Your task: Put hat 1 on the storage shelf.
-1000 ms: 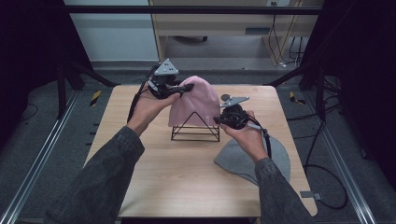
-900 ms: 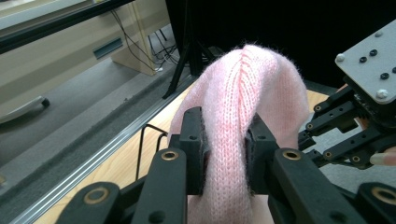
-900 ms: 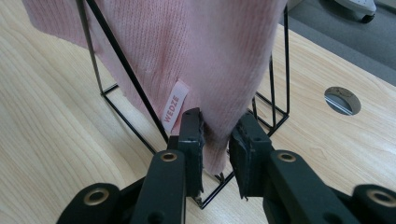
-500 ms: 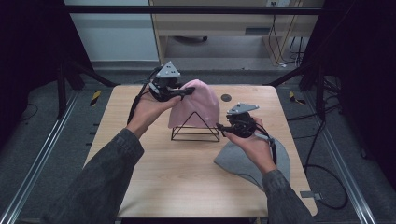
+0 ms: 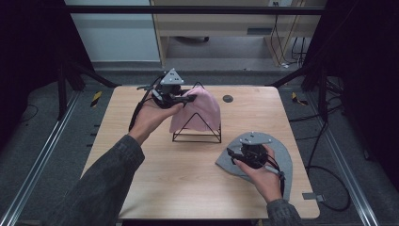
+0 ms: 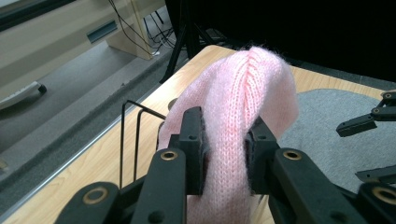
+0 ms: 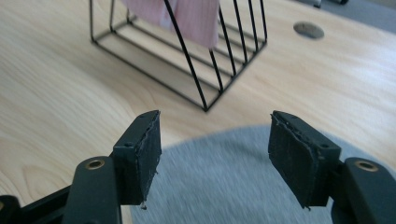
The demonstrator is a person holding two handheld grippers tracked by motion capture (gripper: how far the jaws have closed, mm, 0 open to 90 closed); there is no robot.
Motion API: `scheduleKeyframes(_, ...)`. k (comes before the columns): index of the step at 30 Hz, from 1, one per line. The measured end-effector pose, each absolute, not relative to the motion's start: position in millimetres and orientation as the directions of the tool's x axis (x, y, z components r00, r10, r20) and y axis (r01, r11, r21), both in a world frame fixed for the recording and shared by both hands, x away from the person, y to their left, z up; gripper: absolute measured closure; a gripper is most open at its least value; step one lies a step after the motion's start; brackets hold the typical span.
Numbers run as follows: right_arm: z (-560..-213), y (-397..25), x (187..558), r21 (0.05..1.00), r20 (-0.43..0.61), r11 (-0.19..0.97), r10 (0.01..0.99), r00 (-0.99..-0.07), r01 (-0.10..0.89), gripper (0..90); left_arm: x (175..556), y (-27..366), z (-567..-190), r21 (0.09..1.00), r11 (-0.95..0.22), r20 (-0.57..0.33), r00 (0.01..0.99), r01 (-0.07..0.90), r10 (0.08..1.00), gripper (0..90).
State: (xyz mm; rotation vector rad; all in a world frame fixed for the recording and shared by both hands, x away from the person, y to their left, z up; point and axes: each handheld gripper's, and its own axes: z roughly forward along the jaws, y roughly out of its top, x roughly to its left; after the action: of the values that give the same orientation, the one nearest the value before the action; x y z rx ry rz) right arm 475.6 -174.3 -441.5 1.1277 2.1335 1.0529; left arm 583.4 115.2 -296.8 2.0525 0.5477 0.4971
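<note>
Fingers [image 6: 194, 140] of the left gripper [image 6: 223, 149] are clamped on a fold of the pink knit beanie [image 6: 243, 102], which drapes over the black wire rack [image 5: 196, 127] on the table [image 5: 188, 179]. Right gripper [image 7: 215, 154] hovers spread wide above the grey beanie [image 7: 224, 186], not touching it.

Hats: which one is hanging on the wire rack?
The pink hat, draped over the black wire rack and pinched by the left gripper. The grey hat lies flat on the table.

We count two knit hats – one pink hat [image 5: 200, 110], one grey hat [image 5: 277, 153] – one wire rack [image 5: 196, 136], two grippers.
</note>
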Motion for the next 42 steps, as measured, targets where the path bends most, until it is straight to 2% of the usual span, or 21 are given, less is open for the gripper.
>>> scheduleKeyframes(4,-445,-181,473,0.814,-0.060,0.339,0.857,-0.512,0.472,34.3,585,118,-305,0.853,-0.479,0.122,0.811,0.210,0.572,72.9)
scheduleKeyframes(9,-453,-186,472,0.801,-0.057,0.337,0.866,-0.498,0.494,33.9,589,126,-316,0.853,-0.455,0.068,0.810,0.256,0.582,72.9)
scheduleKeyframes(15,-459,-190,474,0.790,-0.041,0.321,0.877,-0.478,0.522,30.0,590,126,-325,0.842,-0.463,0.054,0.811,0.277,0.583,72.3)
scheduleKeyframes(30,-463,-190,475,0.772,-0.043,0.329,0.881,-0.472,0.544,29.1,589,125,-334,0.813,-0.496,0.043,0.819,0.304,0.572,69.4)
scheduleKeyframes(33,-463,-192,475,0.773,-0.040,0.323,0.884,-0.466,0.547,28.8,588,126,-336,0.817,-0.488,0.035,0.818,0.309,0.575,64.2)
scheduleKeyframes(42,-464,-206,479,0.769,-0.039,0.302,0.902,-0.431,0.563,27.5,571,139,-336,0.845,-0.449,0.049,0.795,0.290,0.605,41.4)
